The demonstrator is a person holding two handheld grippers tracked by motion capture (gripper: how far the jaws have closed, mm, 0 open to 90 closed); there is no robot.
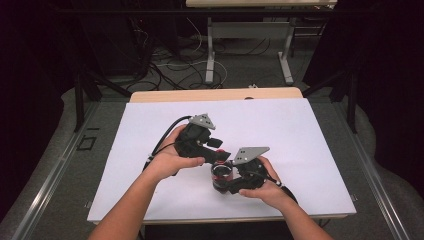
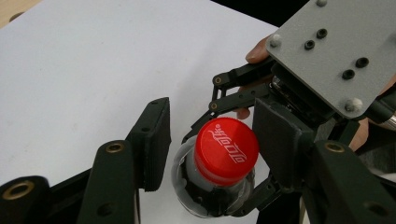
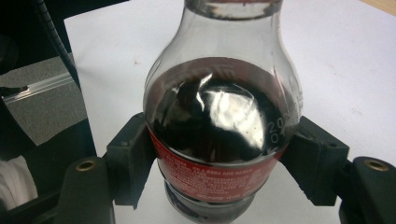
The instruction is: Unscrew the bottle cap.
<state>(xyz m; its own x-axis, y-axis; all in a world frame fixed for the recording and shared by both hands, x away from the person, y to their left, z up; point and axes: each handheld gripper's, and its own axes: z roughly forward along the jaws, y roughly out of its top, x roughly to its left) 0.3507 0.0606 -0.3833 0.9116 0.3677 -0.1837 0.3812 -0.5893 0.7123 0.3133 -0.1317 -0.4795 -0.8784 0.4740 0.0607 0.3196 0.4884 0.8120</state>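
Note:
A small cola bottle with a red cap and dark liquid stands upright on the white table top, near its front edge. My right gripper is shut on the bottle, its pads pressing the red label from both sides. From above, my left gripper straddles the cap. Its left pad stands clear of the cap, while the right pad sits right beside it. In the high view the left gripper comes in from the upper left and the right gripper from the right.
The right gripper's grey plate sits close behind the left jaws. A wooden strip edges the table's far side. Beyond it are floor cables and another table's legs. Bare white surface lies all around the bottle.

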